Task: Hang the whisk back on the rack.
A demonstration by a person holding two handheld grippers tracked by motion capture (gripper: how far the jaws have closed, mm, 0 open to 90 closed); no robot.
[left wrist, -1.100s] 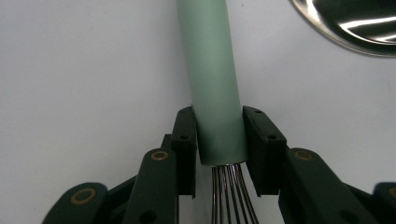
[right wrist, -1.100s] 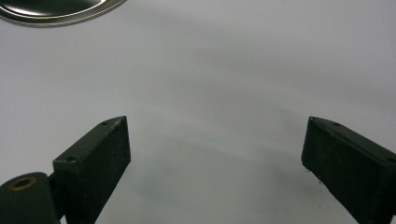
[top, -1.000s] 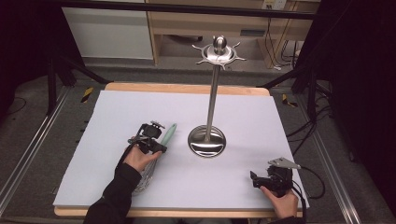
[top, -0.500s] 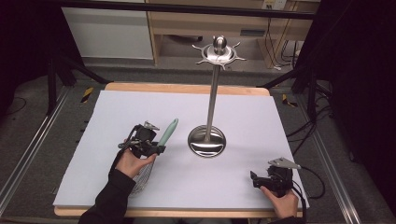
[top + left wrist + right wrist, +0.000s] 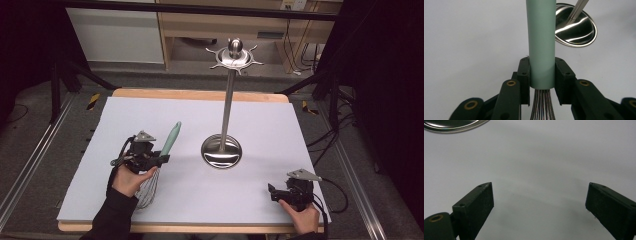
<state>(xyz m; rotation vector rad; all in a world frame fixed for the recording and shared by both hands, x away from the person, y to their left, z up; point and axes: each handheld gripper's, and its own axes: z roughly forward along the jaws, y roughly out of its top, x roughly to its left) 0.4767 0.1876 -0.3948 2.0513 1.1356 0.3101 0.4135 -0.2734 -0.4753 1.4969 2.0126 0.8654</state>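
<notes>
- The utensil stand (image 5: 226, 115) rises mid-table with its hooked crown bare, so hanging looks undone.
- The whisk (image 5: 167, 145) is off the white mat (image 5: 260, 190), tilted, handle toward the stand.
- The left gripper (image 5: 541, 77) clamps the whisk's green handle just above the wires.
- The right gripper (image 5: 539, 207) rests on the mat, jaws spread, holding nothing.

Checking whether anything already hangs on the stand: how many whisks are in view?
1: the whisk, its green handle clamped in the left gripper, left of the stand; the stand's hooks look bare.
</notes>
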